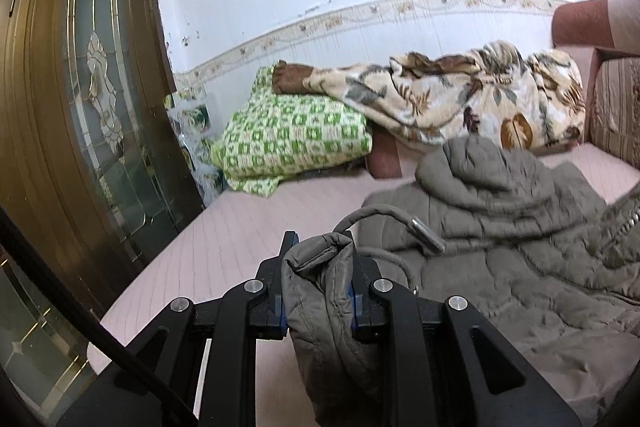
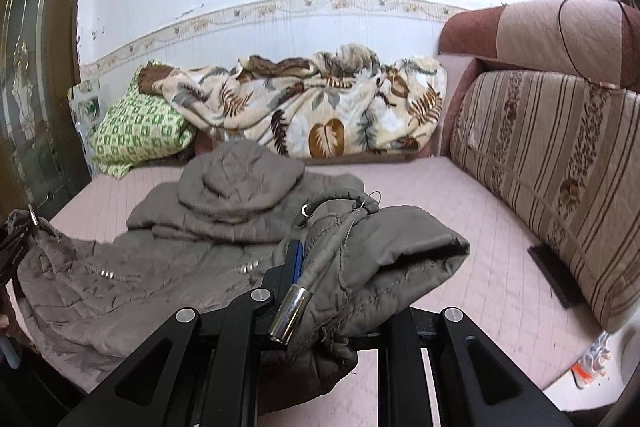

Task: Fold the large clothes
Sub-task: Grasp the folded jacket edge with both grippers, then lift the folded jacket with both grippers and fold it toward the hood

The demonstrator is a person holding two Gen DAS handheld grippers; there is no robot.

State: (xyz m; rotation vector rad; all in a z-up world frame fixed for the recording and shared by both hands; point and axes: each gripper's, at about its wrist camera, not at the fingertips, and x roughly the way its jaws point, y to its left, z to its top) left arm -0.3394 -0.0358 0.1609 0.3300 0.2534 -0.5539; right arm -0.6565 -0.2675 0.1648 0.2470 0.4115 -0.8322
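Note:
A grey quilted hooded jacket [image 1: 500,227] lies spread on the pink sofa seat [image 1: 248,223], hood toward the far end. My left gripper [image 1: 318,259] is shut on a bunched corner of the jacket, lifted off the seat; a drawcord with a metal tip [image 1: 428,235] curls beside it. In the right wrist view the jacket [image 2: 168,263] stretches left, and my right gripper [image 2: 316,263] is shut on another folded edge of it, whose fabric hides the right finger. A metal cord end [image 2: 290,315] hangs over the left finger. The left gripper [image 2: 16,239] shows at the far left edge.
A leaf-print blanket [image 2: 320,115] and a green checked pillow [image 1: 292,139] pile at the sofa's far end. A striped back cushion [image 2: 560,179] lines the right side, with a dark flat object [image 2: 556,271] below it. A brown glass-panelled door [image 1: 92,99] stands left.

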